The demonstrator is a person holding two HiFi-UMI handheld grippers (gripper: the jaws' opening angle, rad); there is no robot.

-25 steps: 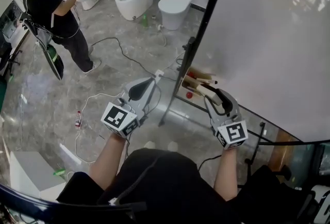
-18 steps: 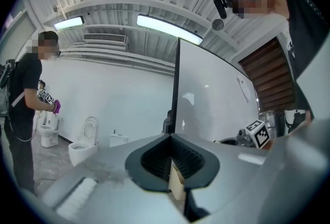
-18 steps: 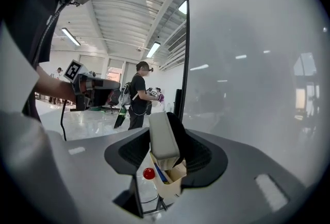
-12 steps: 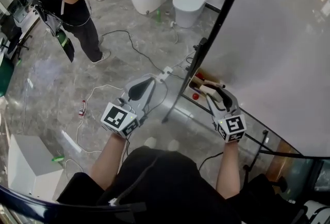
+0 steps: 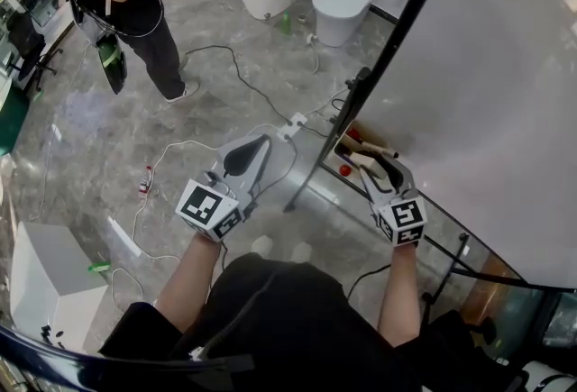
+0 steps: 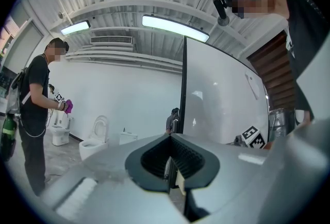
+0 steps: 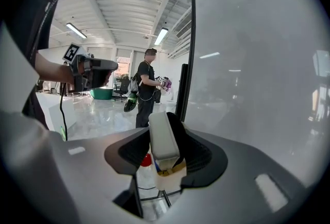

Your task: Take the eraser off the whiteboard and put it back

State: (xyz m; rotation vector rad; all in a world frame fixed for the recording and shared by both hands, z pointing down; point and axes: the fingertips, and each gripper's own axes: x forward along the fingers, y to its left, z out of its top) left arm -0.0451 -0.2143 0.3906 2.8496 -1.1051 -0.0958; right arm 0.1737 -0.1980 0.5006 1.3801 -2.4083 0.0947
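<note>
Eraser (image 7: 161, 135) | clamped in right claw (image 7: 166, 155) | just beside whiteboard (image 7: 258, 63)

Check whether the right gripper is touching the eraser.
Touching. The right gripper grips the eraser: its own view shows the white back against one pad and the dark felt against the other.

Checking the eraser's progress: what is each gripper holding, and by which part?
The right gripper holds the eraser by its near end, the rest sticking out forward. The left gripper is shut, empty.
</note>
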